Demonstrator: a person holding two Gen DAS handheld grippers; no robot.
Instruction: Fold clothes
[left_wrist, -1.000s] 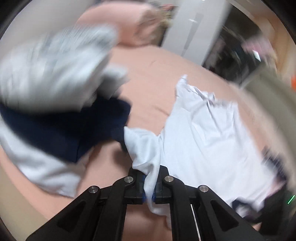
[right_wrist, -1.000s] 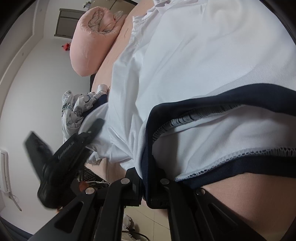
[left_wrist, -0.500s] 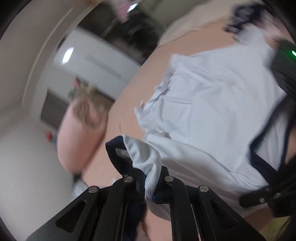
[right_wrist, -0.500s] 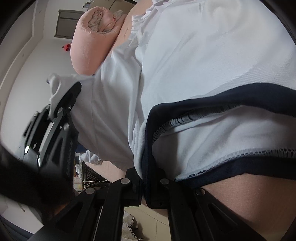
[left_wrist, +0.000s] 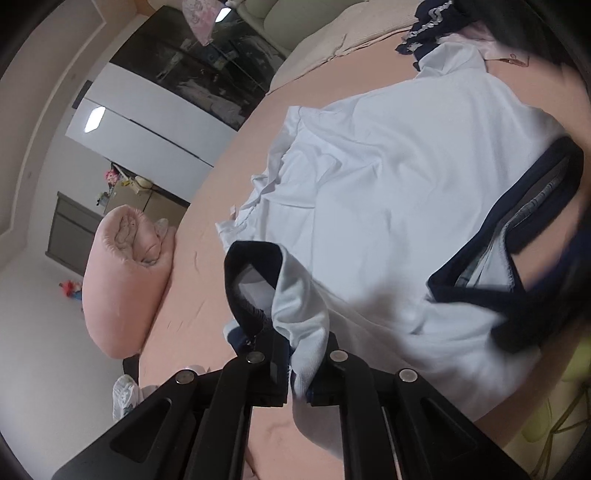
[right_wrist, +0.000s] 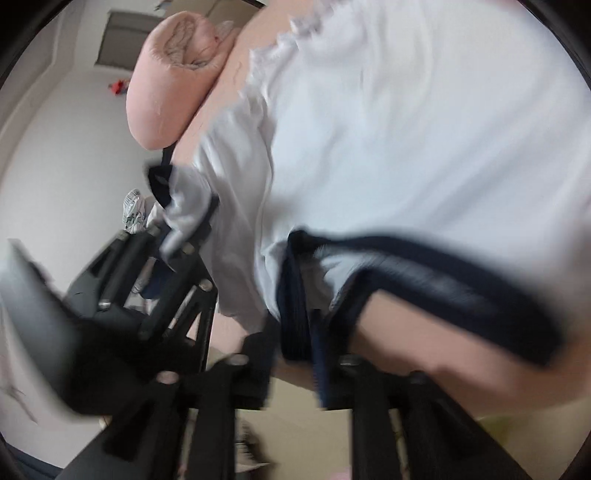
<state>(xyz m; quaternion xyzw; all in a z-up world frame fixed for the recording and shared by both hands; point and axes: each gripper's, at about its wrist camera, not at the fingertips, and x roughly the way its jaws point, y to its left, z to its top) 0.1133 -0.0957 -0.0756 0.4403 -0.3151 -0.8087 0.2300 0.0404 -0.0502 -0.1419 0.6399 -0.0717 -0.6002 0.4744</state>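
The white shirt (left_wrist: 388, 192) lies spread on the pink bed (left_wrist: 207, 258), a sleeve fold under way. The left claw (left_wrist: 295, 373) is pressed together on the navy-cuffed sleeve (left_wrist: 295, 310). The right claw (right_wrist: 306, 369) has just been opening, its jaws now apart with the navy hem (right_wrist: 295, 314) loose between them. Next, I'd judge, the sleeve is laid across.

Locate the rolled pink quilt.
The rolled pink quilt lies at the left of the left wrist view, on the bed's far end, beyond the white shirt.

left black plastic two-finger gripper (left_wrist: 298, 373): flat angled arms, round silver screws, blue bit inside | right black plastic two-finger gripper (right_wrist: 303, 373): same shape, silver screws, blurry
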